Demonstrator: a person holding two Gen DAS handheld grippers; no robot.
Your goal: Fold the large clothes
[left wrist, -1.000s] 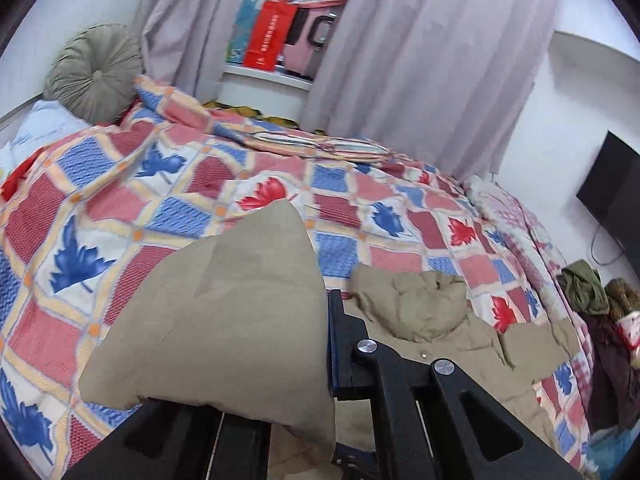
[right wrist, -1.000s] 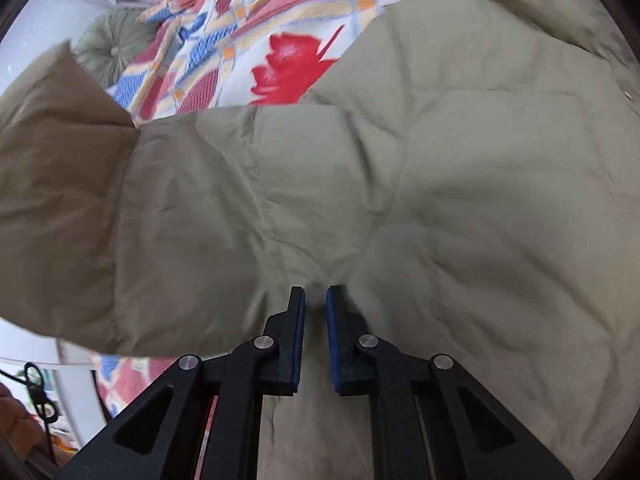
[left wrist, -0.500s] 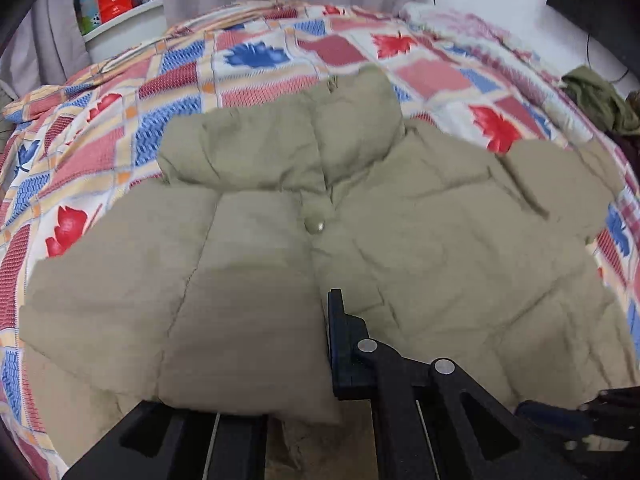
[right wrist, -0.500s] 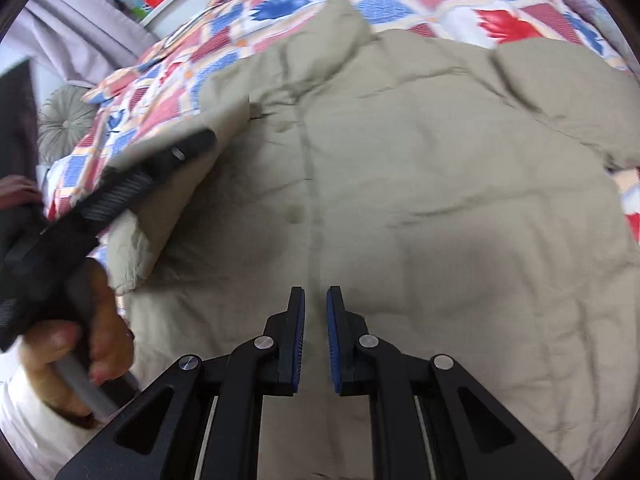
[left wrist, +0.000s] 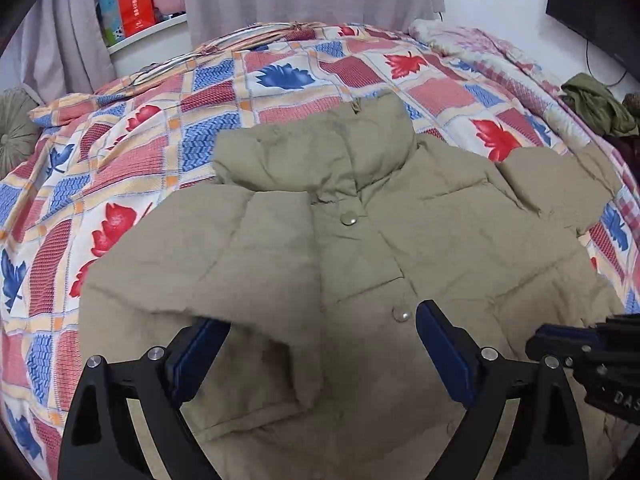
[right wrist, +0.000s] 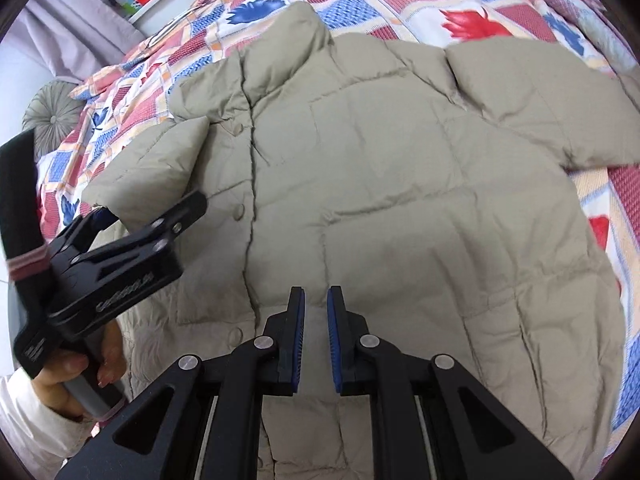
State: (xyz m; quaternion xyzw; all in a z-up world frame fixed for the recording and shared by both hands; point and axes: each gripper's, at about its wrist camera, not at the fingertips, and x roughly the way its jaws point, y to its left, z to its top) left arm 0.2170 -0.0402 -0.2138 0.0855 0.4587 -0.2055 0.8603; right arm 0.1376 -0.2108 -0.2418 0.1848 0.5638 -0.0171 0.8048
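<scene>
On the bed's leaf-patterned quilt the tan puffer jacket lies front-up, its sleeve now folded across the chest as the left tool springs open, releasing it, while the right tool hovers nearly closed, empty, leaving the other sleeve.

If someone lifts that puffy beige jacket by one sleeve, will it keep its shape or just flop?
Probably flop: the beige jacket lies creased on the quilt, its folded sleeve draped limply. Its quilted puffiness suggests it is light for its bulk, and springy. The smooth shell may be slippery.
</scene>
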